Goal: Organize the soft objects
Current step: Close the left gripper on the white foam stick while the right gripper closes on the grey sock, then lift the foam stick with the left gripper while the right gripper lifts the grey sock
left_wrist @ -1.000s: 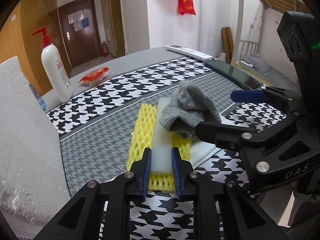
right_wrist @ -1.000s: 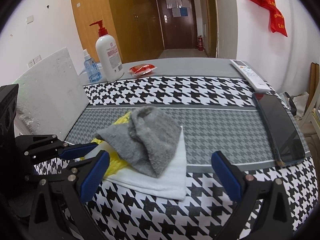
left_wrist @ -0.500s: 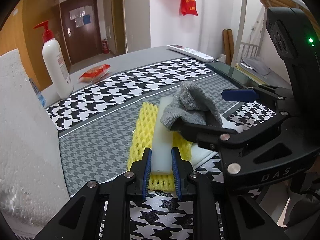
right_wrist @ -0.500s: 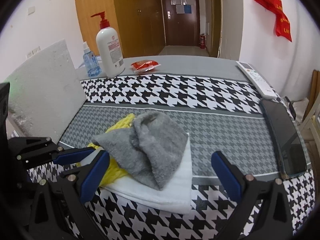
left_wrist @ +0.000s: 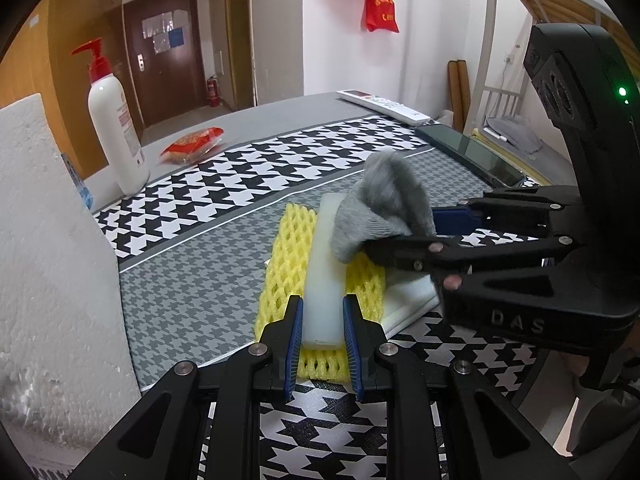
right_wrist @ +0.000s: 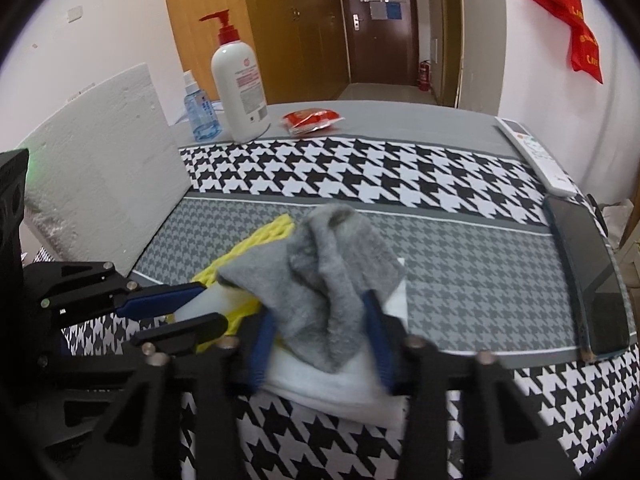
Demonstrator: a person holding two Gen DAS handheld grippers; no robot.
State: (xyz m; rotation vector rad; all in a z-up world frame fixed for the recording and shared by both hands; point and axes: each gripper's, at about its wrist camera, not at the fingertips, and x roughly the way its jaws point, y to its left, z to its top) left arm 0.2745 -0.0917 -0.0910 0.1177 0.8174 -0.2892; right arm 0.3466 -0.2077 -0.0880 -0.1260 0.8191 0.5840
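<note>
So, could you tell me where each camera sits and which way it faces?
Left wrist: on the left gripper, angled down its fingers at the white foam bar it clamps over yellow foam netting; the right gripper enters from the right.
Right wrist: on the right gripper, looking down at the grey sock its jaws are closing around; the left gripper shows at left.
Shared: sock, netting, bar, pump bottle.

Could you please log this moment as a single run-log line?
left gripper: shut on white foam bar | right gripper: jaws closing around grey sock | stack: sock atop bar, yellow foam net, white towel
</note>
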